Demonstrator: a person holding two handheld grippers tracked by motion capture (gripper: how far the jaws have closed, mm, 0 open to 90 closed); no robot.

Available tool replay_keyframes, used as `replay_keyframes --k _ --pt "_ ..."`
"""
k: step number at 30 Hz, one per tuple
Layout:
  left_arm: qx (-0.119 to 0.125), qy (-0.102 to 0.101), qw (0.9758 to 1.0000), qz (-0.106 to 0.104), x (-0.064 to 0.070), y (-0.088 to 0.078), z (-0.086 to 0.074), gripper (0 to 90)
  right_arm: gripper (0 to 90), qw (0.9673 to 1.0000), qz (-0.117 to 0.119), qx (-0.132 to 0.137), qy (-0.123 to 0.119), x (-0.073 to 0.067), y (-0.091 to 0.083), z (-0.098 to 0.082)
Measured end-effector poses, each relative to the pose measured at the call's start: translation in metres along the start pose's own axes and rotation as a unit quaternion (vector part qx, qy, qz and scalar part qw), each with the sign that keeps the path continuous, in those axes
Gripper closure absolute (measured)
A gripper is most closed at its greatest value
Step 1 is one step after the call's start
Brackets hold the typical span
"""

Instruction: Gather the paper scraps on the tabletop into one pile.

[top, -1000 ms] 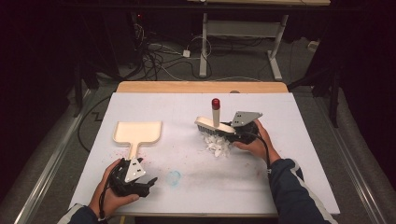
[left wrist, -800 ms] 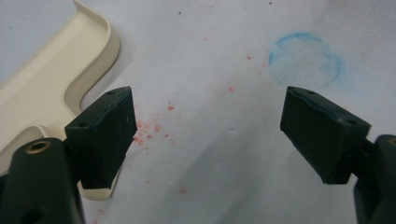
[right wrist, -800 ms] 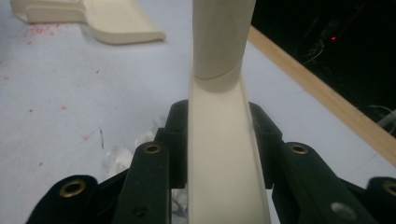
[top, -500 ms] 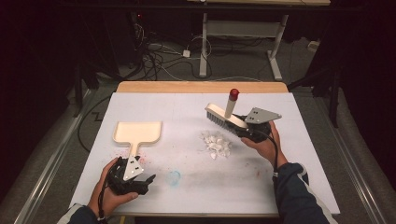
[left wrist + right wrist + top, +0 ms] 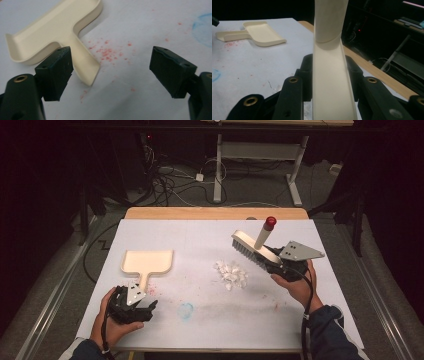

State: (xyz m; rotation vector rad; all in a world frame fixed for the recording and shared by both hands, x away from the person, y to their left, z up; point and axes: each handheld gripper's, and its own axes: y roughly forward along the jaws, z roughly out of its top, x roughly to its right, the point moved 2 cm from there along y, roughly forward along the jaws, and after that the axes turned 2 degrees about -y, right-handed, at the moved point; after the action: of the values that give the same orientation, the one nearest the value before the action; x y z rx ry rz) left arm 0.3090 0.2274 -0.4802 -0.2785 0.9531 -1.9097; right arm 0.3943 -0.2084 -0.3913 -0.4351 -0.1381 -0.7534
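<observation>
Above the white worktop (image 5: 210, 320), the right gripper (image 5: 274, 261), fingers clamping the cream brush (image 5: 250, 249), had lifted off the white paper scraps (image 5: 231, 274); the left gripper (image 5: 141, 309) stood open by the cream dustpan (image 5: 147, 261).

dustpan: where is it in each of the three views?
High view: the cream dustpan lies left of centre on the white table, its handle pointing toward the open left gripper.
Left gripper view: upper left, with its handle running down beside the left-hand jaw.
Right gripper view: upper left, far across the table.
Shared landmark: the red speckles by the handle, seen in all three views.
</observation>
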Motion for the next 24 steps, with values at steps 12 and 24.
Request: replay_keyframes --k 12,24 --pt "-0.009 -0.065 0.9978 0.012 -0.019 0.005 -0.004 17.8 67.7 0.9995 -0.028 -0.003 0.018 -0.015 -0.036 -0.009" --pt "-0.027 -0.091 0.9955 0.006 -0.026 0.013 -0.008 17.6 67.7 0.9982 -0.045 -0.035 0.020 -0.028 -0.053 -0.028"
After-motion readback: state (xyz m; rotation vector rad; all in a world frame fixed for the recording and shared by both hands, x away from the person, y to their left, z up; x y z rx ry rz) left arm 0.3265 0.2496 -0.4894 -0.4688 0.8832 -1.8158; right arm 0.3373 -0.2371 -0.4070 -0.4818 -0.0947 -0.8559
